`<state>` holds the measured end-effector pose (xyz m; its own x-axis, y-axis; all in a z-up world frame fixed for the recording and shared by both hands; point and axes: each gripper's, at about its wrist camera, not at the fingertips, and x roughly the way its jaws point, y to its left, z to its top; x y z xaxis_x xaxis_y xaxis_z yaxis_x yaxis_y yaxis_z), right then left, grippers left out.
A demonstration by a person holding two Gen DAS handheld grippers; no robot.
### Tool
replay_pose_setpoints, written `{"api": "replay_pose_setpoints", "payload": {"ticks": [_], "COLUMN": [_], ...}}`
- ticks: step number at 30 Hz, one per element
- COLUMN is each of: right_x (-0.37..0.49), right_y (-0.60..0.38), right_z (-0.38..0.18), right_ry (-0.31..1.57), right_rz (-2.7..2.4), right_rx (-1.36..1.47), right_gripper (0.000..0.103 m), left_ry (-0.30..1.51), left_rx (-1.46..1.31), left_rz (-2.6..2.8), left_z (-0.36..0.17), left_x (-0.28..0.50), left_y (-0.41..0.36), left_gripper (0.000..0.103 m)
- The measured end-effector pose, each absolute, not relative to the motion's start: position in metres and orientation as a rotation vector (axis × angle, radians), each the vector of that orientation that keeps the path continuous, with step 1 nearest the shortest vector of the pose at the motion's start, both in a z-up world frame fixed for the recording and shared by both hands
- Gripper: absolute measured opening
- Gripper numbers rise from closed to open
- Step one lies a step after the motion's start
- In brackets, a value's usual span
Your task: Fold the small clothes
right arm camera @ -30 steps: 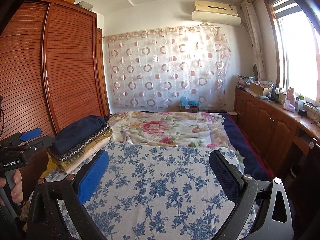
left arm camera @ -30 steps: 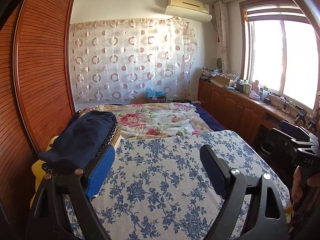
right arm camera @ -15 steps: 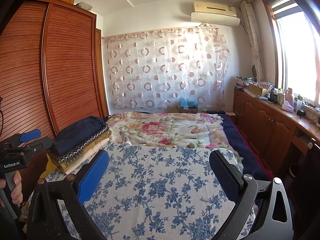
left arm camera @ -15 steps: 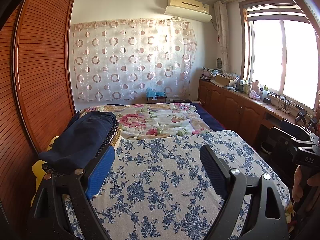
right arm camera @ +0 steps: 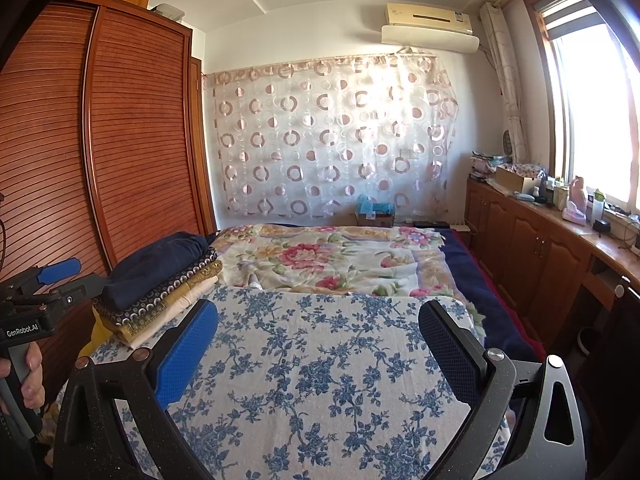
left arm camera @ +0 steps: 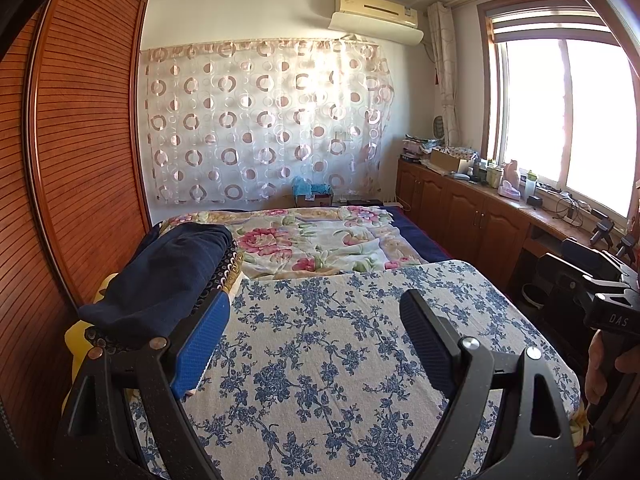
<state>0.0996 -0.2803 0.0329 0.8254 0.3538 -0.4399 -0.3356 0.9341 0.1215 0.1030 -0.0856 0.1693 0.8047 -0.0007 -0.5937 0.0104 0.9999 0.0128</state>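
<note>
A stack of folded clothes, a dark navy piece (left arm camera: 168,276) on top, sits at the left edge of the blue-flowered sheet (left arm camera: 320,340); in the right wrist view the stack (right arm camera: 160,284) shows patterned, mustard and cream layers below. My left gripper (left arm camera: 316,320) is open and empty above the sheet, its left finger beside the stack. My right gripper (right arm camera: 320,328) is open and empty above the same sheet. Each hand-held gripper shows in the other's view, the right one (left arm camera: 600,300) at the right edge and the left one (right arm camera: 36,300) at the left edge.
A floral quilt (right arm camera: 328,260) covers the far half of the bed. A slatted wooden wardrobe (right arm camera: 100,140) stands along the left. A low wooden cabinet (left arm camera: 480,216) with clutter runs under the window on the right. A curtain hangs on the far wall.
The right wrist view has tilted slightly. Otherwise nothing has visibly changed.
</note>
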Motion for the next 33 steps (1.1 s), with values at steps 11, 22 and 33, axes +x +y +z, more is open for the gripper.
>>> {"api": "replay_pose_setpoints", "payload": {"ticks": [11, 22, 33], "right_x": [0.1007, 0.1014, 0.1035], "right_y": [-0.2827, -0.2827, -0.2838], "right_z": [0.033, 0.0313, 0.0311], "right_ry": [0.469, 0.469, 0.466], "right_rz": [0.368, 0.364, 0.364], "right_rx": [0.039, 0.036, 0.037], "right_gripper": [0.101, 0.101, 0.101], "left_ry": [0.628, 0.625, 0.624], "left_rx": [0.022, 0.02, 0.022], "left_rz": [-0.012, -0.012, -0.012], "left_z": [0.1767, 0.1769, 0.1779], "left_x": [0.0964, 0.0961, 0.0968], "left_y": [-0.0848, -0.0848, -0.0844], "left_gripper": [0.087, 0.087, 0.087]}}
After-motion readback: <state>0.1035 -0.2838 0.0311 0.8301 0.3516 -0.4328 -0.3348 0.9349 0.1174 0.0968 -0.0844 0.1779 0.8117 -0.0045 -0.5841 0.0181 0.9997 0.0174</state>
